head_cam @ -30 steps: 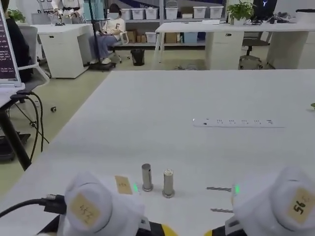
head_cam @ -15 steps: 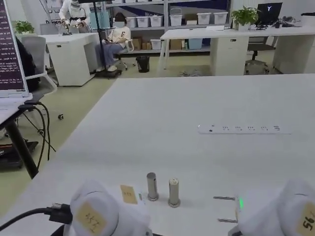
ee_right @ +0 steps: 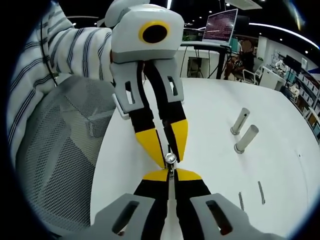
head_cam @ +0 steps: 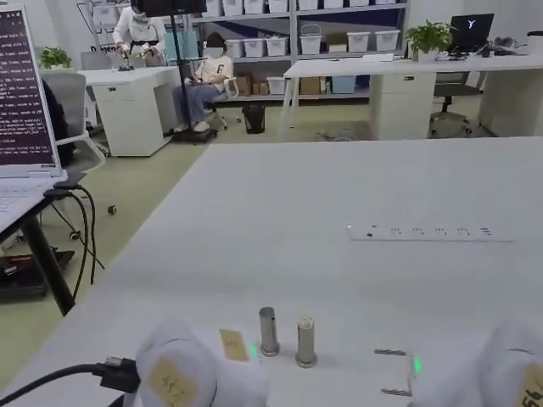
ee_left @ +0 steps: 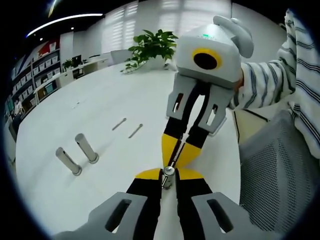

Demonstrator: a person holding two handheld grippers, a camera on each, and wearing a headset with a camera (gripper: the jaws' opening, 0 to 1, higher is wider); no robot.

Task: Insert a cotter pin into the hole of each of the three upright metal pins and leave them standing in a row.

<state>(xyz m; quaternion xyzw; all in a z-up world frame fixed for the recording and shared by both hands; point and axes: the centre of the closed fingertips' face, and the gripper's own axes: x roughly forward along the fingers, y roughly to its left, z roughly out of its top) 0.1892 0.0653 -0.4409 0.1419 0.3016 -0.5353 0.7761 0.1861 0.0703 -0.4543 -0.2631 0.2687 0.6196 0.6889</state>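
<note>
White table (head_cam: 339,186) in a big open office, both grippers meeting at the near edge.
Left gripper (ee_left: 168,181) is clamping a metal pin (ee_left: 169,171) and right gripper (ee_right: 171,181) is pinching a cotter pin (ee_right: 171,173) right against it. Left upright pin (head_cam: 269,331) and right upright pin (head_cam: 305,341) are standing side by side, with loose cotter pins (head_cam: 390,352) lying to their right.

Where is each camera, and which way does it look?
Left gripper view: rides the left gripper, looks along its jaws at the right gripper opposite; a striped sleeve shows.
Right gripper view: rides the right gripper, faces the left gripper; another striped sleeve shows.
Head view: on the person's head, looks forward and down over the table; both grippers' white backs show.
Shared: all three see the two standing metal pins; both gripper views see the held pin.
</note>
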